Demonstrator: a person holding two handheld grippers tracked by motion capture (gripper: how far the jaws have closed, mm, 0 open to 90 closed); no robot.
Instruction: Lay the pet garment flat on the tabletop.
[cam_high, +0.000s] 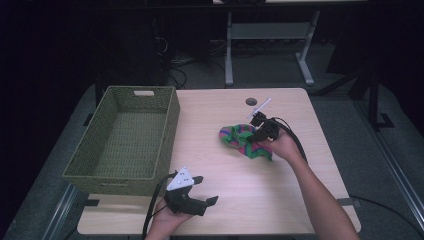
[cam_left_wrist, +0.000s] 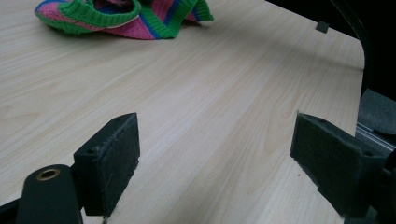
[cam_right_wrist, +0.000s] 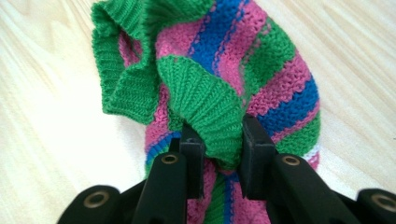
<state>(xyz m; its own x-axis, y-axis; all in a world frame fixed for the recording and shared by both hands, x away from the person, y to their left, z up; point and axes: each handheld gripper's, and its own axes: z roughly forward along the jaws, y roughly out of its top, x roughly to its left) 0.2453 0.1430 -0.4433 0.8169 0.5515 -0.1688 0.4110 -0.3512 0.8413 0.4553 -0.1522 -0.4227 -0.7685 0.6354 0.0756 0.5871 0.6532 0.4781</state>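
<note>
A light wooden table (cam_high: 240, 195) stood in a dark room, seen from above. A person's forearms came in from the bottom edge, each hand holding a black two-jaw gripper.

The right gripper (cam_high: 256, 131) was out over the middle-right of the table, on a crumpled knitted garment (cam_high: 243, 141) striped in green, pink and blue. In the right gripper view, its two black jaws were pinched on a fold of the garment's green ribbed edge (cam_right_wrist: 210, 112), with the knit bunched between the pads. The garment lay on the tabletop in a heap, so what kind of garment it was could not be made out. Part of it was hidden under the gripper and the hand in the high view, and its lower part was cut off at the bottom of the right gripper view.

The left gripper (cam_high: 207, 190) rested low near the front edge of the table, well apart from the garment, with a grey three-cornered plate on top. In the left gripper view its jaws stood wide apart with only bare tabletop between them. The garment (cam_left_wrist: 121, 18) showed far off at the top of that view, cut off by the frame.

A green woven basket (cam_high: 125, 175) sat at the table's left side, overhanging its edge. Behind the table, the legs of another desk (cam_high: 230, 55) were faintly visible; the rest of the room was too dark to read.
</note>
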